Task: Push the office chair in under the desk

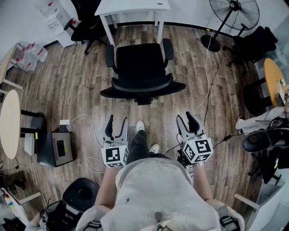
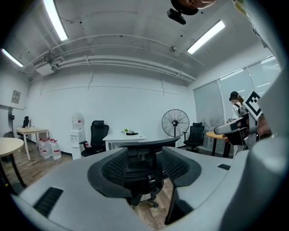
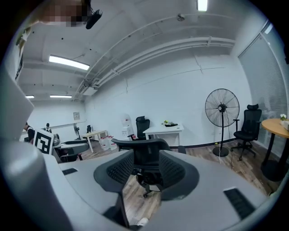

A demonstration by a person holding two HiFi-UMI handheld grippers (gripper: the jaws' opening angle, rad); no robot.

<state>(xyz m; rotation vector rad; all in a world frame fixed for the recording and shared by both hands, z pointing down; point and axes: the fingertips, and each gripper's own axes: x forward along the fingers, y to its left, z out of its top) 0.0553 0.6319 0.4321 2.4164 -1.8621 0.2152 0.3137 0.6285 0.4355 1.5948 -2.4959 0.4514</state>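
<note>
The chair (image 1: 140,67) stands at 12 o'clock from me, its backrest (image 1: 142,86) turned to me and its seat facing the desk (image 1: 133,6), which is beyond it, also at 12 o'clock. The seat front is near the desk legs, but I judge the chair is not yet under the top, so the push is not begun.

My left gripper (image 1: 116,122) is at 11 o'clock and my right gripper (image 1: 185,118) at 1 o'clock, both clear of the backrest. The jaws of each stand apart with nothing between them.

This is the approach step. Next, I think, both grippers must come to the backrest, one on each side, and press evenly toward 12 o'clock, so the chair does not swivel or roll against a desk leg.
</note>
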